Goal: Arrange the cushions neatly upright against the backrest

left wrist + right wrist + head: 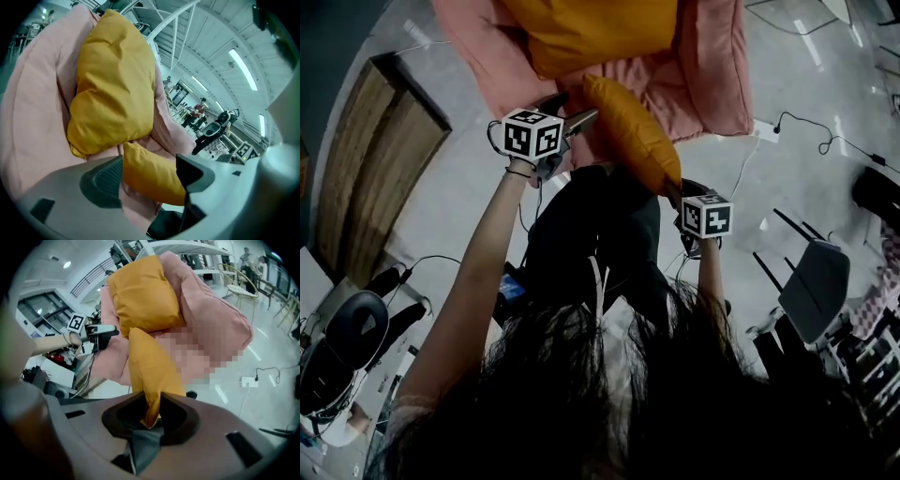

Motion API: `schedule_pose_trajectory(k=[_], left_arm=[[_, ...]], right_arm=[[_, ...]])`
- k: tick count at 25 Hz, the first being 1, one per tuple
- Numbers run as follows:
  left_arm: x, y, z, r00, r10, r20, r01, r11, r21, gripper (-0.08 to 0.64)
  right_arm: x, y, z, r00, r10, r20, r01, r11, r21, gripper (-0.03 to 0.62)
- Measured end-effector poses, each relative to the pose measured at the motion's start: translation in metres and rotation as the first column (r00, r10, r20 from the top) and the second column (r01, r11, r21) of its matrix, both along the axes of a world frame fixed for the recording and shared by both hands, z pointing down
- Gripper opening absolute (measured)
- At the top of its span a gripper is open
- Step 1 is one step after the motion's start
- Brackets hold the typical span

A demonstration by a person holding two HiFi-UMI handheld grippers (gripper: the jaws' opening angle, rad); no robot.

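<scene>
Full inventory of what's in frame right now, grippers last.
armchair: 1, pink, top centre of head view
upright cushion: 1, mustard, against the armchair's backrest
second cushion: 1, mustard, held up over the seat front
wooden surface: 1, brown, left of armchair
power strip: 1, white, floor right of armchair
chair: 1, grey, far right
left gripper: 1, open, second cushion's end between its jaws
right gripper: 1, shut on second cushion's corner

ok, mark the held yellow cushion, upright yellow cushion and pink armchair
held yellow cushion [633,131]: head view, middle of top face
upright yellow cushion [581,33]: head view, centre of front
pink armchair [717,66]: head view, armrest at picture's right
</scene>
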State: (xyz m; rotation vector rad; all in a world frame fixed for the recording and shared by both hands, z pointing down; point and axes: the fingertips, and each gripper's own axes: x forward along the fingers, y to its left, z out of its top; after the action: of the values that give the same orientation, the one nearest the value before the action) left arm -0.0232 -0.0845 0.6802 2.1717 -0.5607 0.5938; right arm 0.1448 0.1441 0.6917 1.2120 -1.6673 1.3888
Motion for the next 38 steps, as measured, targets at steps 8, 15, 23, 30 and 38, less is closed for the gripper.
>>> schedule_pose_trajectory(k=[8, 15, 23, 30, 38], left_arm=[[0.021, -0.032, 0.052, 0.991, -0.017, 0.136, 0.033, 0.992, -0.122, 0.344], [0.04, -0.014, 0.059, 0.979, 0.104, 0.174, -0.071, 0.979, -0.189, 0.155], [0.003, 0.015, 0.016, 0.991, -0.137, 0.001, 0.134, 0.966, -0.221, 0.095], [-0.036, 0.041, 0.001, 0.927, -0.375, -0.018, 0.352, 0.883, -0.312, 0.086], [-0.048, 0.034, -0.01, 0.89, -0.454, 0.028, 0.439, 0.839, -0.322, 0.086]], right_arm=[[0.011, 0.005, 0.006, 0.997, -0.082, -0.01, 0.082, 0.996, -0.026, 0.097], [0.016, 0.006, 0.009, 0.995, -0.093, -0.041, 0.092, 0.995, -0.036, 0.095], [0.046, -0.016, -0.02, 0.993, -0.054, -0.109, 0.06, 0.997, 0.05, 0.091], [0.063, -0.085, -0.048, 0.988, -0.008, -0.151, 0.034, 0.984, 0.173, 0.083], [0.073, -0.167, -0.047, 0.976, 0.004, -0.217, 0.044, 0.975, 0.217, 0.077]])
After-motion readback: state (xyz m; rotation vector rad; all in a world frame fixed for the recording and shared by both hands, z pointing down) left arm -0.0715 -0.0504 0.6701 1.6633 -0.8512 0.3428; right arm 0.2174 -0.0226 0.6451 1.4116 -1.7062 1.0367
